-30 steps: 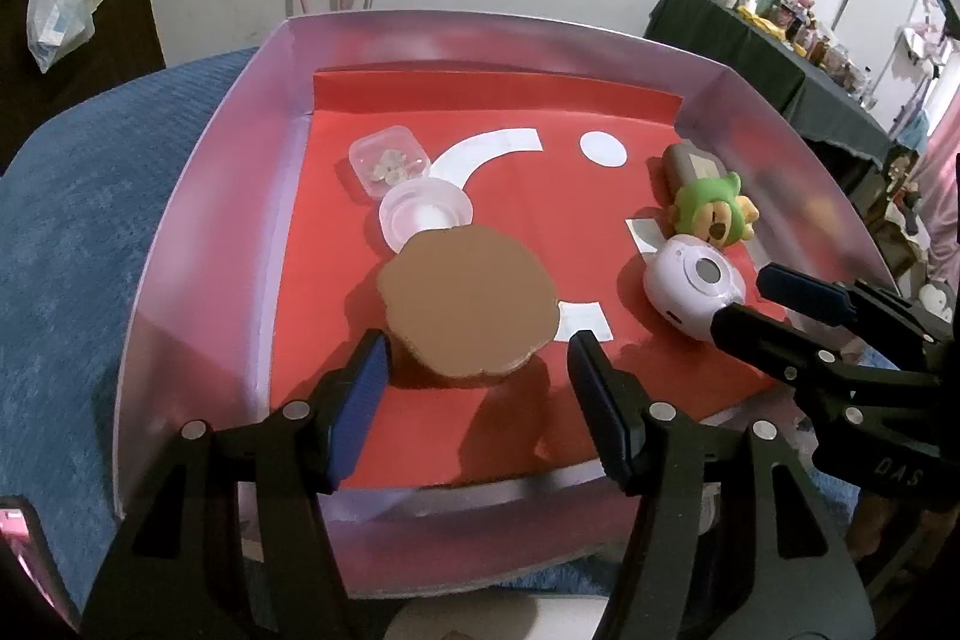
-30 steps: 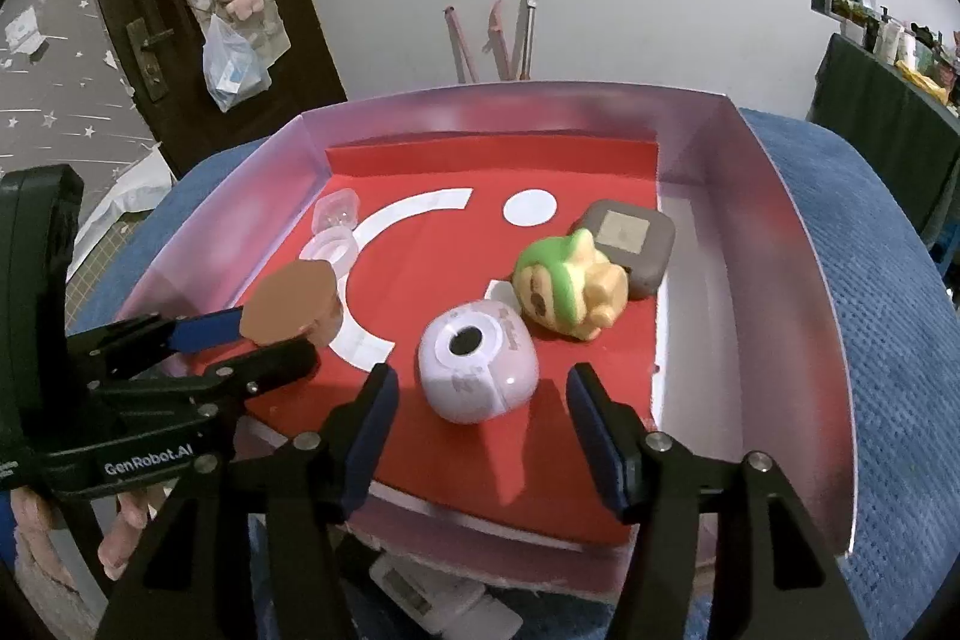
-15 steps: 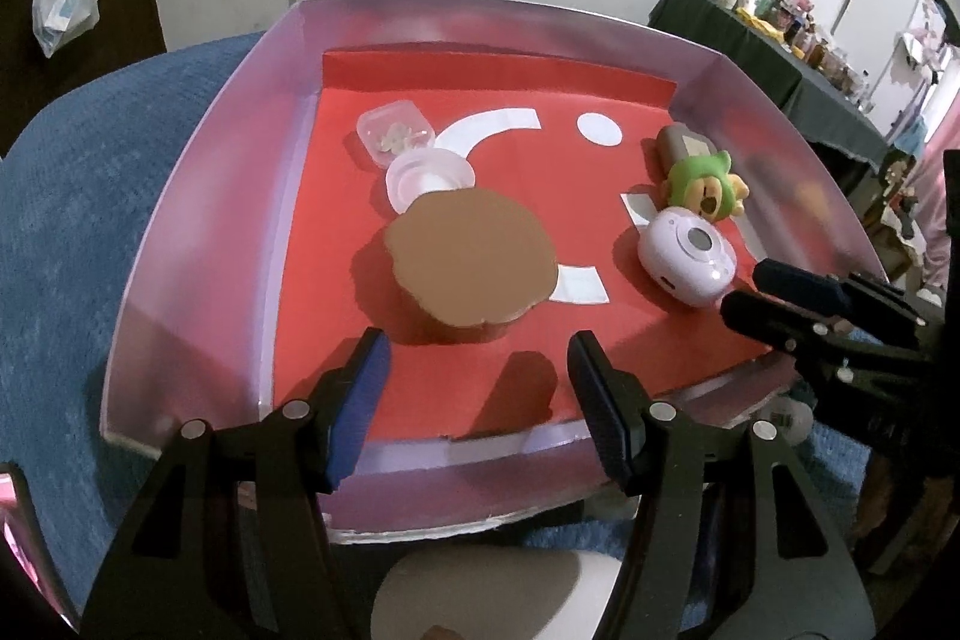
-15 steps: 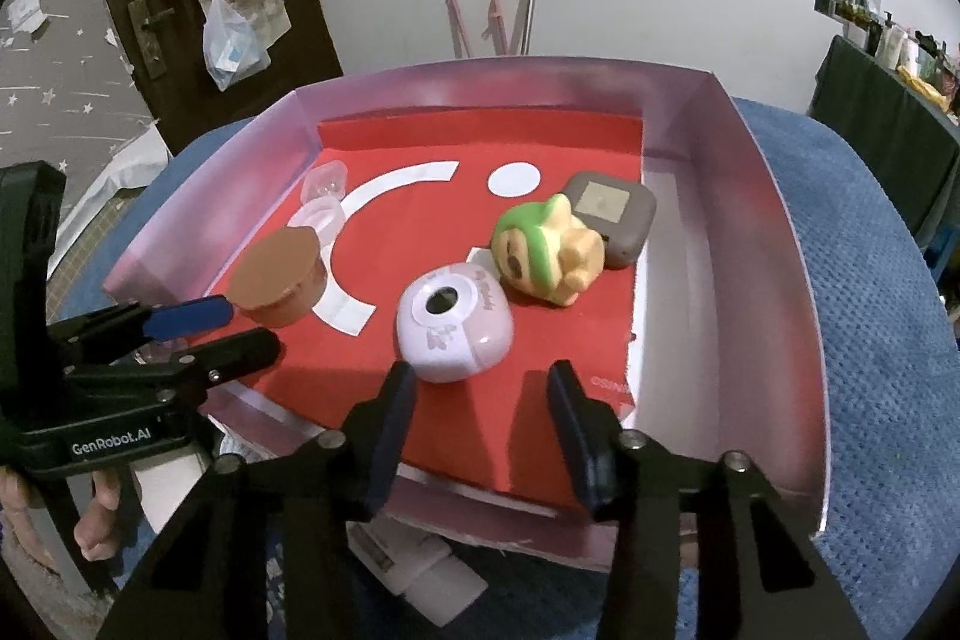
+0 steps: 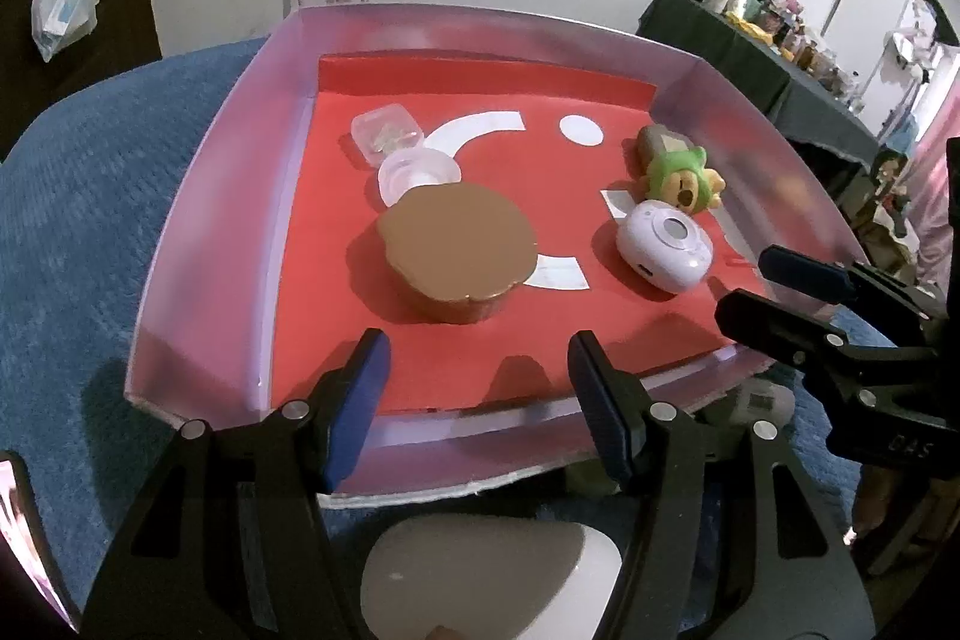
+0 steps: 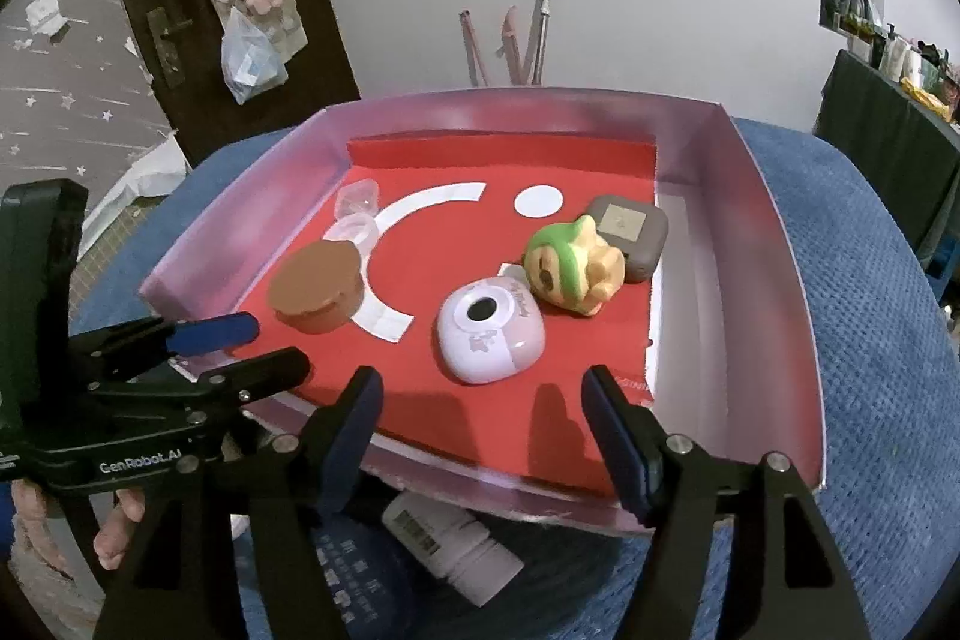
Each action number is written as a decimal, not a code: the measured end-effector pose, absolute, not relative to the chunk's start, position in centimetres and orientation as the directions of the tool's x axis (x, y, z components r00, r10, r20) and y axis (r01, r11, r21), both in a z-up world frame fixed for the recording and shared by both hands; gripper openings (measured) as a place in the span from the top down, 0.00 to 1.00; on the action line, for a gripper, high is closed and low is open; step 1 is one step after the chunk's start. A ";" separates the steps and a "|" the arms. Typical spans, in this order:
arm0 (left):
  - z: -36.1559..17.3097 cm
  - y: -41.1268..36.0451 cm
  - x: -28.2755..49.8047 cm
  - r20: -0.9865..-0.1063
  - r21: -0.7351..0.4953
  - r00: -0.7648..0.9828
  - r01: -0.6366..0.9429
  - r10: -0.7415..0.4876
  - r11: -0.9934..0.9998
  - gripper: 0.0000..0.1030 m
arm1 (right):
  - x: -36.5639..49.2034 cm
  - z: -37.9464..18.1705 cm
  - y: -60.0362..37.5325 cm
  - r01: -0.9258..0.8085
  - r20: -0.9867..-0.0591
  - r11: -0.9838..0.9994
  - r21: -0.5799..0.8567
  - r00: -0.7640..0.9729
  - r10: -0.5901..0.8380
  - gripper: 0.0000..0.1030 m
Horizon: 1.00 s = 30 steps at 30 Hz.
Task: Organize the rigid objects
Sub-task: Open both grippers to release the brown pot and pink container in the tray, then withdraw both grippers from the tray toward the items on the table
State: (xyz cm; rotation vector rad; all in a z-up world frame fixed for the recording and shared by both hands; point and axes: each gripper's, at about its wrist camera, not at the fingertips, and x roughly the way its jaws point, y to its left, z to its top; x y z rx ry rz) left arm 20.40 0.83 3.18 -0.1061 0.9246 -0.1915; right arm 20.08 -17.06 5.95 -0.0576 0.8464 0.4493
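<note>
Six small hard objects lie on the red card floor (image 6: 456, 400) of a shallow pink-walled tray (image 6: 774, 292), which sits on a blue textured fabric surface (image 6: 876, 370). On the tray's left side a round brown container (image 5: 459, 250) with a smooth matte lid stands upright, lid facing up; just behind it are a translucent round lid (image 5: 418, 171) and a clear rounded-square case (image 5: 387, 135), the three forming a line running toward the far-left corner. On the right side a glossy lilac toy camera (image 6: 491, 331) lies on its back, its dark lens pointing up. Behind it a green-and-yellow figurine (image 6: 570, 268) lies tipped on its side, face toward the front-left, touching a grey-brown rounded-square case (image 6: 627, 235) with a pale panel on top. Both grippers hover at the tray's near edge, empty: the left gripper (image 5: 477, 400) has its blue-padded fingers spread wide before the brown container, and the right gripper (image 6: 480, 430) is likewise spread before the camera. A white bottle (image 6: 450, 544) lies below the tray's front edge.
</note>
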 end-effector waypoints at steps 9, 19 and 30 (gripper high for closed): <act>4.1 1.1 19.4 -0.763 -0.162 0.617 0.109 -0.194 0.981 0.37 | 18.3 7.0 -17.4 -0.421 -0.702 0.894 0.151 0.591 0.397 0.20; 5.1 1.2 18.0 -0.732 -0.161 0.654 0.108 -0.192 0.981 0.16 | 16.2 8.8 -17.5 -0.432 -0.657 0.887 0.160 0.624 0.423 0.04; 6.2 1.2 16.1 -0.701 -0.148 0.690 0.109 -0.182 0.983 0.06 | 14.4 9.9 -17.7 -0.436 -0.622 0.885 0.165 0.650 0.437 0.00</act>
